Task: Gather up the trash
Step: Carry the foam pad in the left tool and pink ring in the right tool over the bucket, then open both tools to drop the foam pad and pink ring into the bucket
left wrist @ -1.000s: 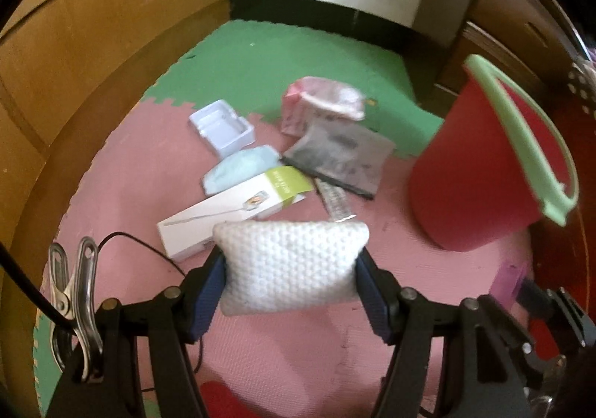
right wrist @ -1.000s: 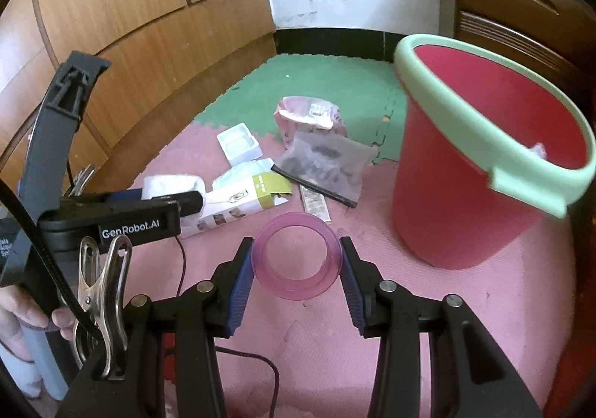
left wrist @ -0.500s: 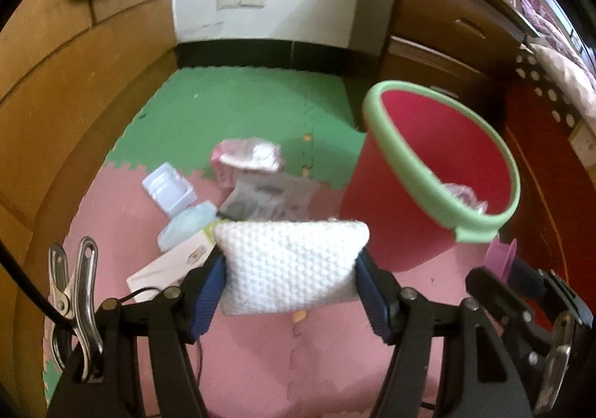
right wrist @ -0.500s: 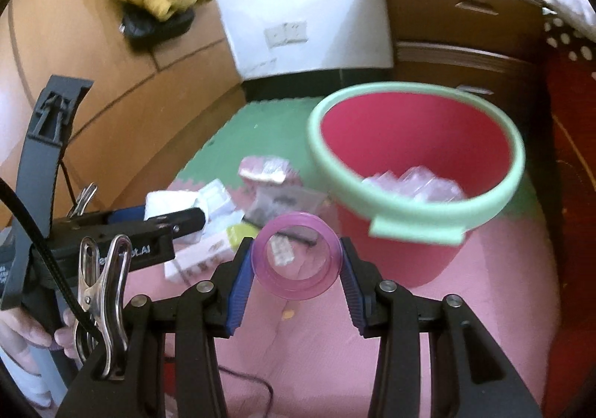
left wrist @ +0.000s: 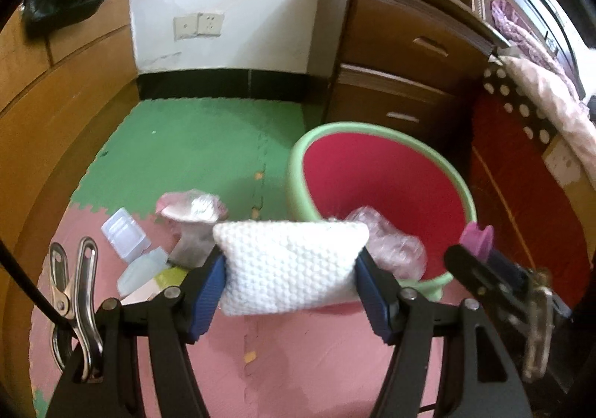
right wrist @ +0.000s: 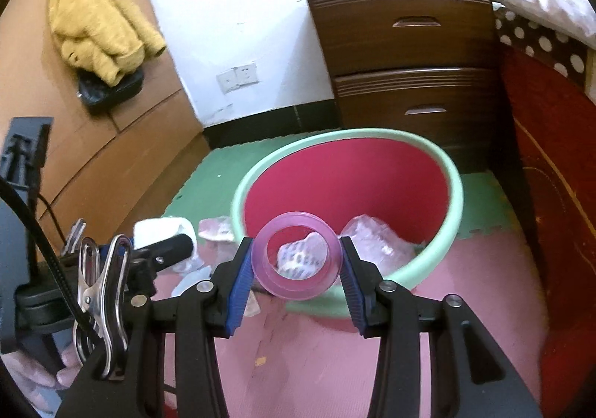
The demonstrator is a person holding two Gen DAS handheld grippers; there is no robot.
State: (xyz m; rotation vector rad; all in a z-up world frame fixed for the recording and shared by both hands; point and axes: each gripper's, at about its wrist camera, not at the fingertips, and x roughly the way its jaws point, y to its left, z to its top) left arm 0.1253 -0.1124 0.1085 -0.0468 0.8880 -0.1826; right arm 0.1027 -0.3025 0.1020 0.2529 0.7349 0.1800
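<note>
My left gripper point(left wrist: 290, 265) is shut on a white textured tissue pack point(left wrist: 288, 263), held in the air just left of the rim of the red bucket with a green rim point(left wrist: 376, 190). My right gripper point(right wrist: 296, 261) is shut on a pink plastic ring point(right wrist: 296, 293), held above the bucket's point(right wrist: 350, 190) near rim. The ring and right gripper also show at the right of the left wrist view point(left wrist: 478, 239). Crumpled clear plastic point(right wrist: 376, 243) lies inside the bucket.
Loose trash lies on the pink and green foam mat left of the bucket: a pink-white bag point(left wrist: 192, 207), a clear plastic box point(left wrist: 124, 233), a pale blue pack point(left wrist: 141, 269). A dark wooden drawer chest point(right wrist: 406, 45) stands behind the bucket; a red bed side point(right wrist: 551, 194) is at the right.
Both grippers have risen and moved toward the bucket with their loads. The views tilted up, and the bucket's inside now shows in both.
</note>
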